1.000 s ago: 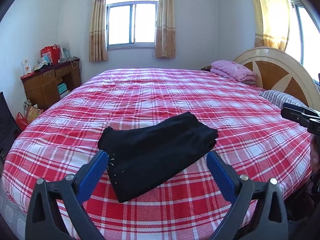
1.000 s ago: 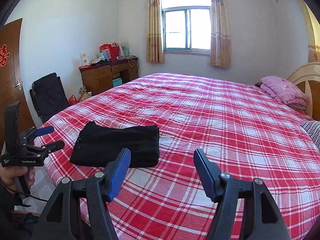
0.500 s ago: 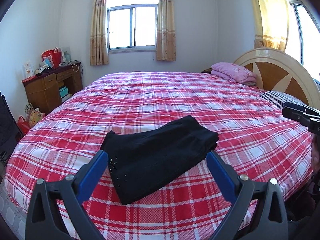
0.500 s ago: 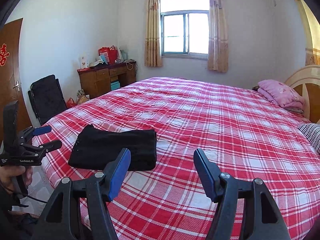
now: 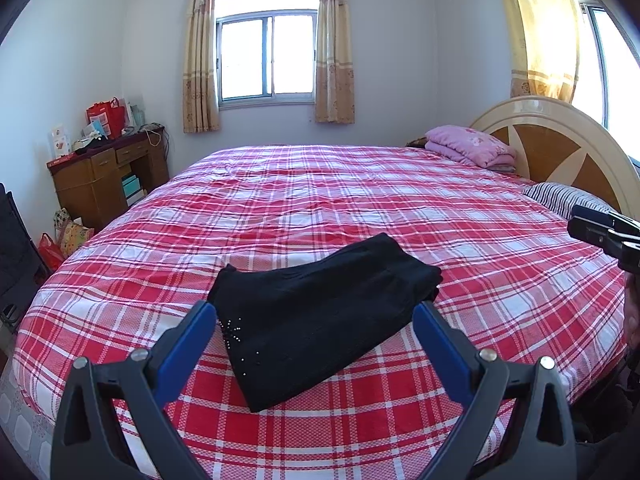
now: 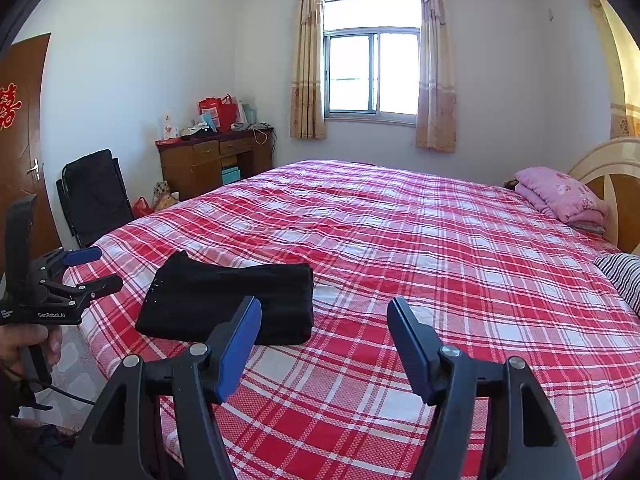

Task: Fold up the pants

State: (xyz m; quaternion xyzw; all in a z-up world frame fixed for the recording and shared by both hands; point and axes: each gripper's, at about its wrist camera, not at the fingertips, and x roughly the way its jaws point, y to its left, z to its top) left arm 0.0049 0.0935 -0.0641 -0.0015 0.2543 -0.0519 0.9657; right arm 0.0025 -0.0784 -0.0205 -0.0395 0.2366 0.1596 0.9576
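Far left, right-wrist view: brown door [image 6: 24, 128] sitting at the frame edge, a black folding chair [image 6: 94, 196] leaning against the wall beside it. A strip of tiled floor [image 6: 76, 360] is showing between chair and bed edge.

Wooden desk [image 5: 106, 176] standing against the left wall, cluttered on top, a red bag [image 5: 106, 114] sitting on it; more bags are resting on the floor at its foot, near the bed's left edge.

Left gripper [image 5: 314, 320] is hovering above the near edge of the bed [image 5: 320, 200], jaws standing wide with nothing between the blue pads. In the right-wrist view a hand [image 6: 30, 344] is holding it out past the bed's left corner.

Pants [image 5: 320, 308], black, are lying folded into a compact bundle on the red plaid cover, near the front left part of the bed, a little in from the rounded edge. One corner is pointing toward the camera; a few small beads are glinting along the left side. Neither gripper is touching them.

Right gripper [image 6: 324, 312] is hanging over bare plaid just right of the pants, jaws standing wide, holding nothing.

Centre and right of the bed lying open and flat, plenty of free cover. Window [image 5: 266, 56] with curtains sitting on the far wall.

Far right: pink folded blanket [image 5: 472, 152] and striped pillow [image 5: 560, 198] lying against the curved headboard [image 5: 560, 148].
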